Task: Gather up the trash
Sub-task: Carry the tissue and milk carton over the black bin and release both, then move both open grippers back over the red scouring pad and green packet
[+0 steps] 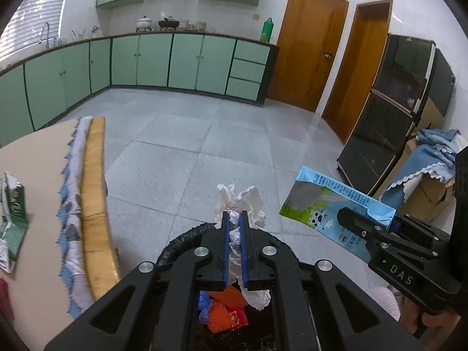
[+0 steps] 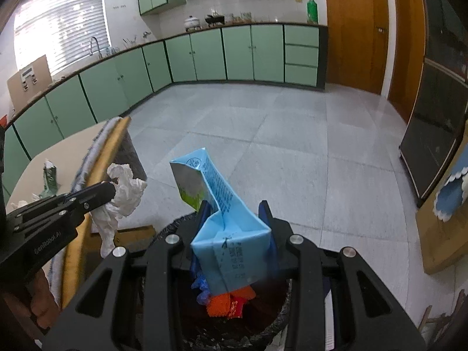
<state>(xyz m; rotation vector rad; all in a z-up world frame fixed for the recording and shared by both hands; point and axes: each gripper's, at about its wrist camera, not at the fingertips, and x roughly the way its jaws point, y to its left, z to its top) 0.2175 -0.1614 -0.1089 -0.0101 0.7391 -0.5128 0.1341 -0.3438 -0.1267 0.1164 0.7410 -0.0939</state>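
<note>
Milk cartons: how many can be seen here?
2. The crushed light-blue milk carton is clamped in the right gripper above the black-lined trash bin; a green-and-white carton stands on the beige table. Others may be hidden.

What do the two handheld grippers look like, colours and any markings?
Both are matte black linkage frames with round silver pivot bolts and blue pads lining the jaws. The right gripper carries white "DAS" lettering on its side; the left gripper carries white lettering that reads roughly "GenRobot.AI". No cables show.

The bin is mostly hidden behind both grippers; its bottom is cut off.
</note>
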